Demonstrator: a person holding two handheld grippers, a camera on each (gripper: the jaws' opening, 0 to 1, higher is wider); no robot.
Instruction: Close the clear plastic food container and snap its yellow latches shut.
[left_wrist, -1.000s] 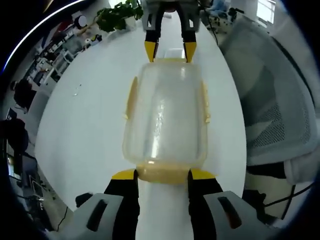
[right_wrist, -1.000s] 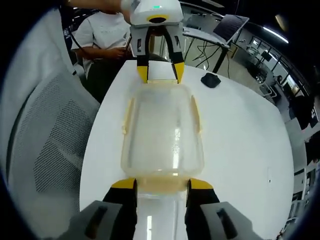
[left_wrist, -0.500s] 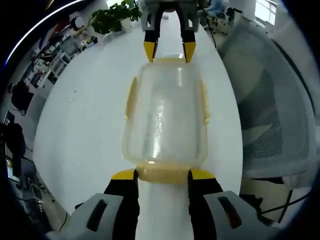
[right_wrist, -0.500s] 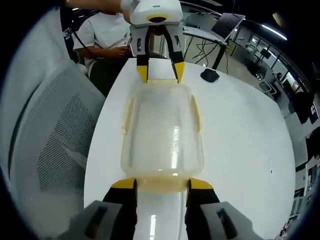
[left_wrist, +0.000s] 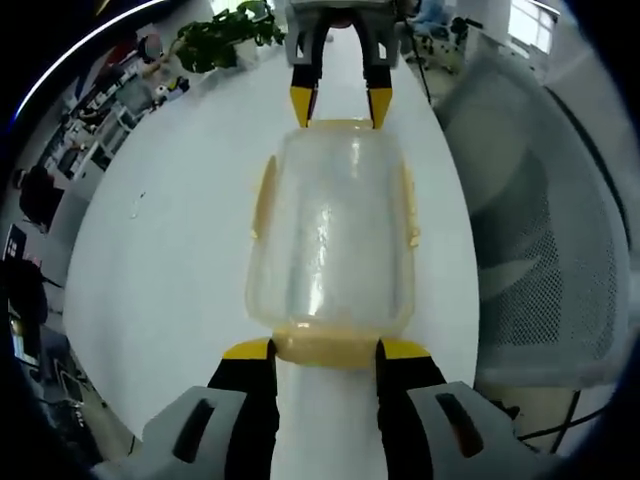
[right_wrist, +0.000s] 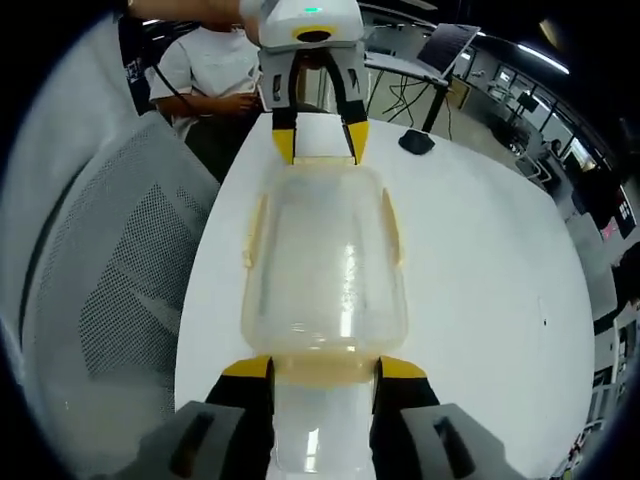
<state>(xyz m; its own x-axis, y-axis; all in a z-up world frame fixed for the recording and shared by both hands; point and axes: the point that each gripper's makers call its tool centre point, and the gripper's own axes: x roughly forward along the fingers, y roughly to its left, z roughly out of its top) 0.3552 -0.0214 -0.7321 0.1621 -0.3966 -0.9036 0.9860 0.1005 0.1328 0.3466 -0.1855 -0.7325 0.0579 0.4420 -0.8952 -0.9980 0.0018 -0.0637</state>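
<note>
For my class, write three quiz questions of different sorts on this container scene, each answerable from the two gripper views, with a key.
1. True or false: the clear plastic food container sits between the left gripper and the right gripper.
2. Multiple choice: what lies under the container? A) white table B) grey mesh chair C) wooden floor
3. Fill in: the green ____ stands at the table's far edge in the left gripper view.

Key: 1 true; 2 A; 3 plant.
</note>
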